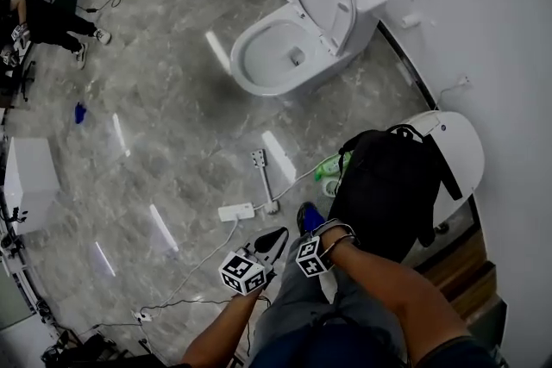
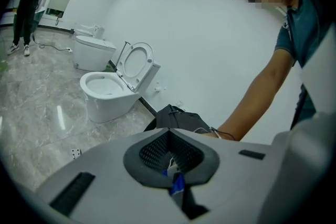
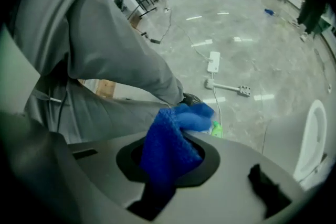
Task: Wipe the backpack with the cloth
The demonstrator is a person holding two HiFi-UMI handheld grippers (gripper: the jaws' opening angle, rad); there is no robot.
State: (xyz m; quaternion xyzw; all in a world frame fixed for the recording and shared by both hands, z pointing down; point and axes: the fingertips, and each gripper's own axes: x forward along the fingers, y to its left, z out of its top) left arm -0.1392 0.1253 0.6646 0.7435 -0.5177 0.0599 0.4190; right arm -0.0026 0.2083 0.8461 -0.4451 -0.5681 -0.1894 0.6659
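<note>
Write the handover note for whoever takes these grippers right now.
Right gripper: shut on the blue cloth, which is off the backpack.
Left gripper: tips together, holding nothing I can name.
The backpack lies on the closed toilet at the right, and neither gripper touches it.
Done: cloth in grip.
Left: bring the cloth to the backpack and wipe it.

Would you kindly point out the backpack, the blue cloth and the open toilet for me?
backpack (image 1: 388,185), head view, middle of its black front.
cloth (image 3: 168,152), right gripper view, the blue fold held between the jaws.
toilet (image 1: 276,56), head view, inside of the bowl.
</note>
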